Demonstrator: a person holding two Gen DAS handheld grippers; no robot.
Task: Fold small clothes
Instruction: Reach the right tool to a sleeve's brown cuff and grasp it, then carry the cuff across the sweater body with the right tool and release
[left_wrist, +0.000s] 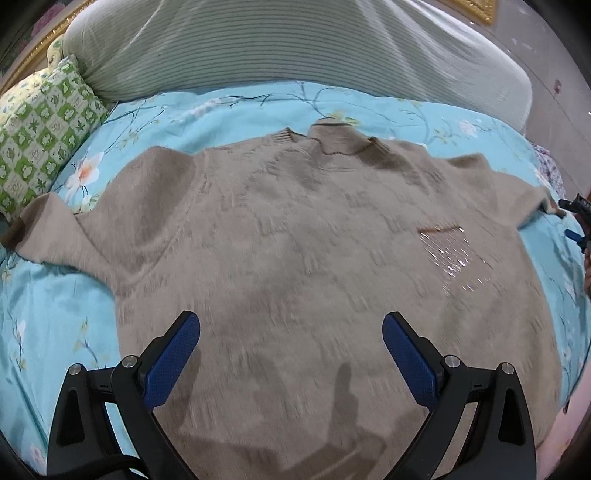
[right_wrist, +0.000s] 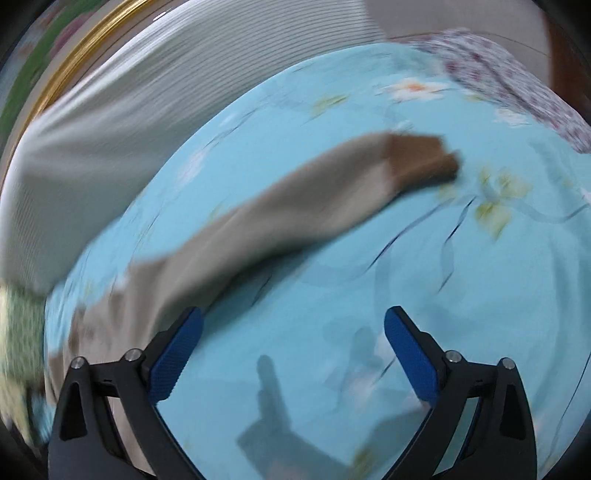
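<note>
A beige fuzzy sweater (left_wrist: 295, 236) lies spread flat on the light blue floral bedsheet (left_wrist: 55, 325), collar at the far side, with a shiny sequin pocket (left_wrist: 448, 254) on its right half. My left gripper (left_wrist: 291, 332) hangs open over the sweater's lower middle, nothing between its blue pads. In the right wrist view the sweater's right sleeve (right_wrist: 258, 221) stretches across the sheet (right_wrist: 369, 277) and ends in a brown cuff (right_wrist: 421, 158). My right gripper (right_wrist: 293, 326) stands open above bare sheet, just right of that sleeve; its left finger (right_wrist: 177, 354) overlaps the sleeve's edge. The picture is blurred.
A green and white checked pillow (left_wrist: 44, 136) lies at the far left. A grey-green ribbed cushion (left_wrist: 295, 44) runs along the back of the bed. A purple flowered cloth (right_wrist: 517, 85) sits at the far right corner. The other gripper's tip (left_wrist: 576, 210) shows at the right edge.
</note>
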